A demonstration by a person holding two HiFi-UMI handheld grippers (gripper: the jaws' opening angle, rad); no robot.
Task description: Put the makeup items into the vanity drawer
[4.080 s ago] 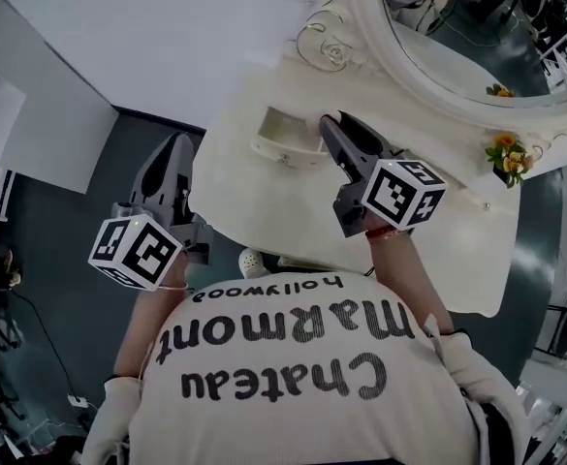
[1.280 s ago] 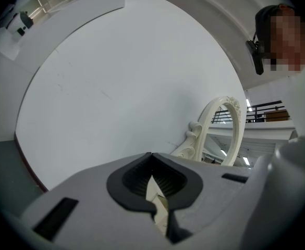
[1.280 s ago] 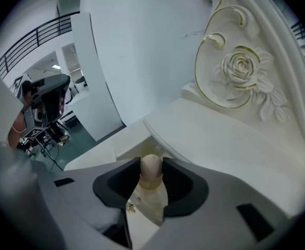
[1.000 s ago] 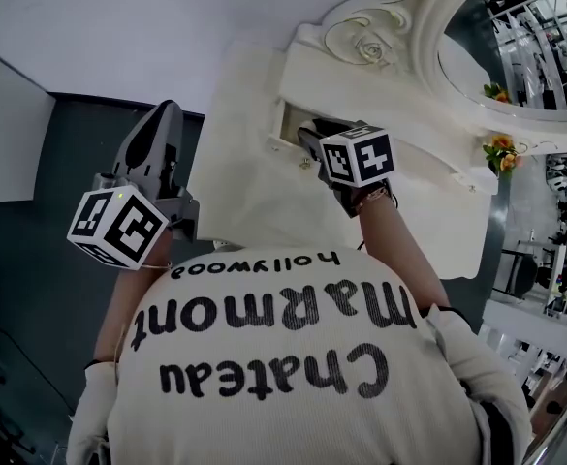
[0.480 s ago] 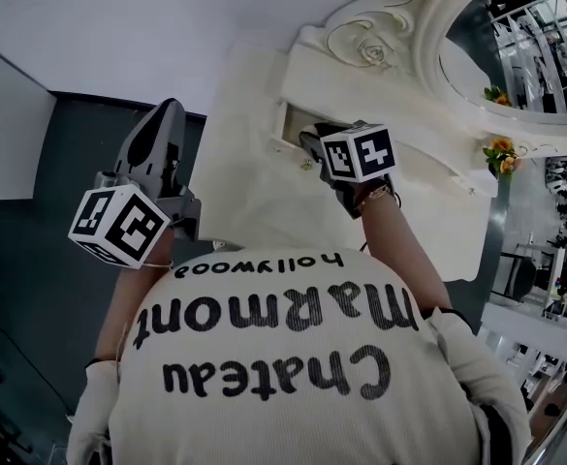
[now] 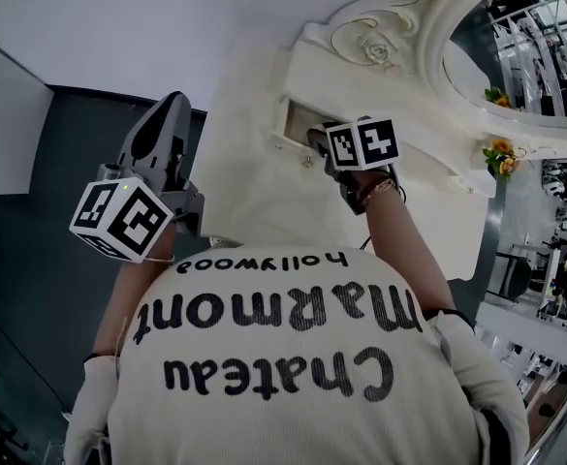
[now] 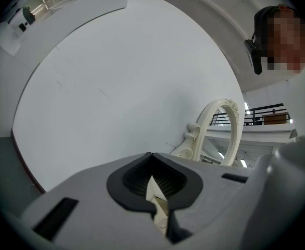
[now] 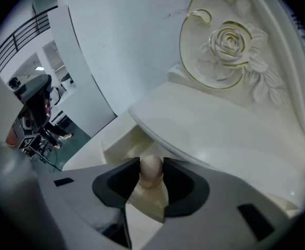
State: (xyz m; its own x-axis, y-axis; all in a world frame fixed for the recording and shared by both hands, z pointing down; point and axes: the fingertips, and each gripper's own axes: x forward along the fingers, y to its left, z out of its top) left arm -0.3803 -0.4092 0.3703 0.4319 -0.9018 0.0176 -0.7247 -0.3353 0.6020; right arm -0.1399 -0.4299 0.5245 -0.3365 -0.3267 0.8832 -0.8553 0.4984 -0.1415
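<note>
Shirt print: "Chateau Marmont hollywood" on the person's shirt (image 6: 273,347), upside down in the head view.
Right gripper (image 8: 151,175): jaws set wide, the 2 pads pinching the round drawer knob (image 8: 151,166) from either side.
Left gripper (image 7: 152,177): jaws pressed together with nothing in them, held above the dark floor (image 6: 31,260), apart from the vanity (image 6: 254,182).
Vanity drawer (image 8: 118,139): partly pulled out beneath the rose carving (image 8: 228,43). Its front runs along the vanity's edge and its knob points out toward the person.

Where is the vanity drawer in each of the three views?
Head view: drawer upper middle, at the right gripper's tip.
Left gripper view: not in it.
Right gripper view: lower left of centre; its knob sits between the fingers.
Shared landmark: carved rose, head and right gripper views.
</note>
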